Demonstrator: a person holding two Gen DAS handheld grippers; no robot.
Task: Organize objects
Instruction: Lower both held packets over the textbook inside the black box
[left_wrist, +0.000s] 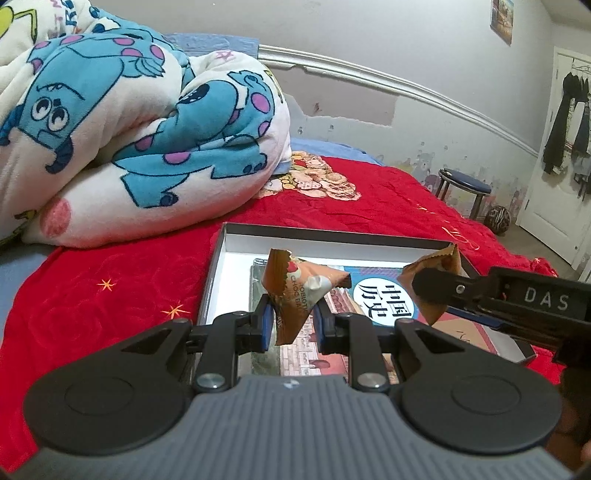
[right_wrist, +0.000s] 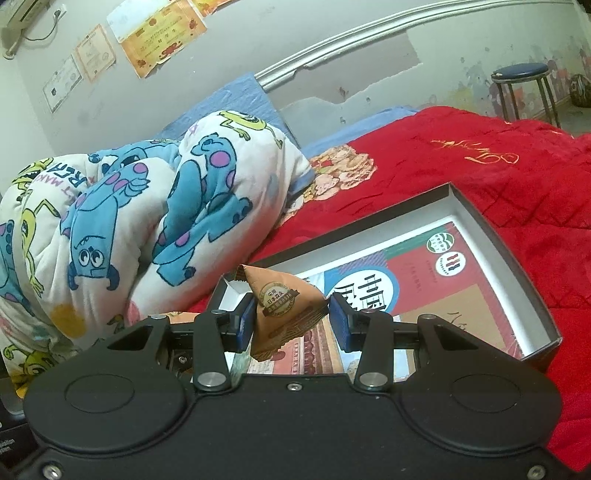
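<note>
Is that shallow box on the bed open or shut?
Open. The box has no lid on; its white inner walls show and a book lies flat inside.

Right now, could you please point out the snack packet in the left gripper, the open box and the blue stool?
snack packet (left_wrist: 295, 291): left wrist view, printed front.
open box (right_wrist: 517, 258): right wrist view, inner right wall.
blue stool (right_wrist: 521, 72): right wrist view, seat.

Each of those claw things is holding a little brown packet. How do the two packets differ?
The left packet shows red-and-white artwork with printed letters; the right packet faces its camera with a round gold seal. The left gripper pinches its packet narrowly, while the right gripper has its fingers set wider around its own. Both are brown, pyramid-shaped snack wrappers held over the open box.
</note>
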